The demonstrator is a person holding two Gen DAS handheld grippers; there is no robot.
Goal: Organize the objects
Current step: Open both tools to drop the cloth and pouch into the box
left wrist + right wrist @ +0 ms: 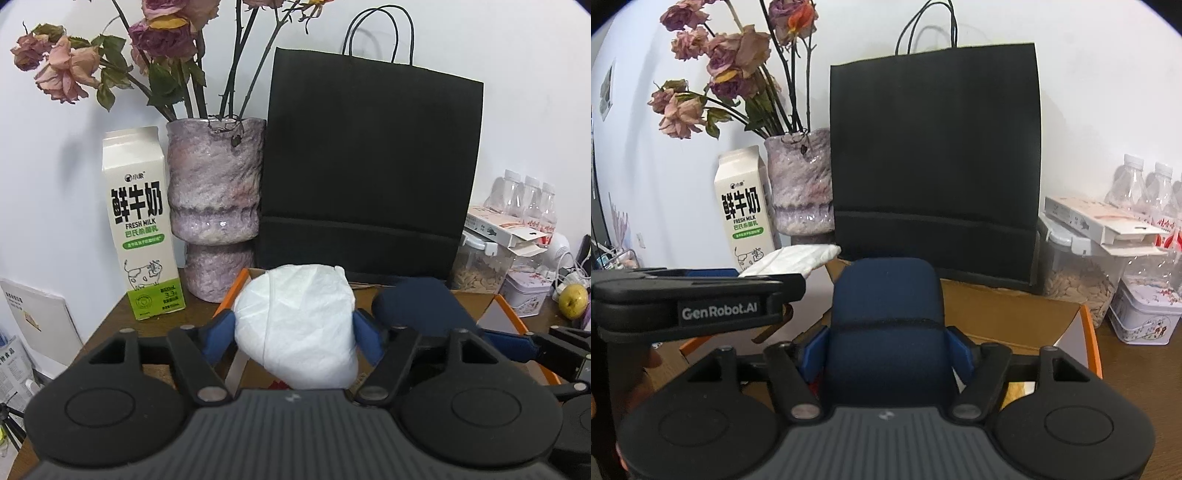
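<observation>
Nearest the left gripper point(293, 332), a white sock point(295, 328) sits pinched between its jaws above the cardboard box point(1015, 317). At 3 o'clock, the right gripper point(886, 350) clamps a navy sock point(886, 325). Both look soft, light, best gripped mid-body.

Each gripper point(293, 332) point(886, 350): black linkage arms, silver pivot screws, blue pads point(367, 339), ribbed grey housing; white "GenRobot.AI" marking.

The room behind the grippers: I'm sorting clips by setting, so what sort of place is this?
Probably a home, on a cluttered wooden table against a wall. A vase of dried roses, a fresh milk carton and a black paper shopping bag stand there, with water bottles beside them.
</observation>
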